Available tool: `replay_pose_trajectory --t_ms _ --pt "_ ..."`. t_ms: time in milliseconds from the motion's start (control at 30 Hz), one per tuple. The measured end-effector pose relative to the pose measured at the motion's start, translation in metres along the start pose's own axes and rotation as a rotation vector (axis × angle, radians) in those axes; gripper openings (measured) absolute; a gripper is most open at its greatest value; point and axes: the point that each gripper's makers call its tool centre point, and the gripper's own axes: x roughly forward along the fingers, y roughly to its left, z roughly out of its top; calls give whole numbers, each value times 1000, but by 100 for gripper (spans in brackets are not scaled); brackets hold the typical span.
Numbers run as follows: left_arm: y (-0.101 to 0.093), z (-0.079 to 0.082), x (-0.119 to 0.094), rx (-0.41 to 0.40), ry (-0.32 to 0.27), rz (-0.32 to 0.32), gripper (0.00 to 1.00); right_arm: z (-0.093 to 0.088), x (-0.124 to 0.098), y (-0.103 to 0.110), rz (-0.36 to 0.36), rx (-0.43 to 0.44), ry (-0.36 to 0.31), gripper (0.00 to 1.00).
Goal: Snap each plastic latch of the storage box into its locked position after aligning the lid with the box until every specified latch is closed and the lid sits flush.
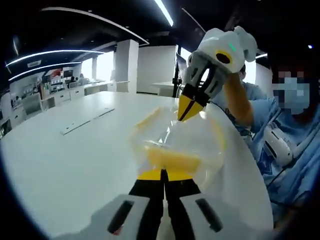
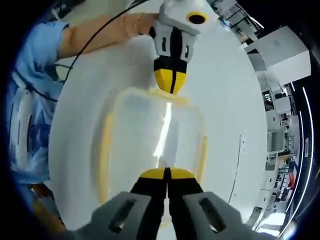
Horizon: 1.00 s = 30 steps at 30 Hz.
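Two grippers meet at one clear storage box (image 2: 150, 135) with yellow latches, which sits on the white counter (image 1: 60, 165). In the left gripper view, the left gripper (image 1: 164, 175) has its yellow-tipped jaws clenched together with no gap, the tips touching the near yellow latch (image 1: 170, 159) at the box's end. The right gripper (image 1: 189, 107) comes down from above at the far end, its jaws also closed, tips against the box's far rim. In the right gripper view, the right gripper (image 2: 166, 174) presses its closed tips at the near edge of the lid (image 2: 165, 120), and the left gripper (image 2: 171, 80) touches the opposite edge. Neither one grasps anything. No readable writing or brand shows on the box or grippers. Beside the counter stands a person in a blue shirt (image 1: 292, 145).
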Motion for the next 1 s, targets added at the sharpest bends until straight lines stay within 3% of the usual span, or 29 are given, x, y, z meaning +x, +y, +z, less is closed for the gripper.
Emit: replay_pose_trajectory --t_ms 633,833,867,900,933,1000 --pt "0 5 2 -37 6 -4 0 -4 -3 0 12 43 -87 0" --pt "0 4 3 -44 14 -5 0 -4 -2 1 8 26 -77 0" --pt "-1 -5 2 -105 48 -1 0 -4 -1 1 9 27 -78 0" --pt "-5 -3 8 -65 23 -19 0 -4 -1 1 11 26 -79 0" --pt "-8 -8 13 -14 46 5 0 -4 0 1 13 42 -82 0" --pt "-9 -4 12 -8 45 6 0 -4 1 2 9 32 -85 0"
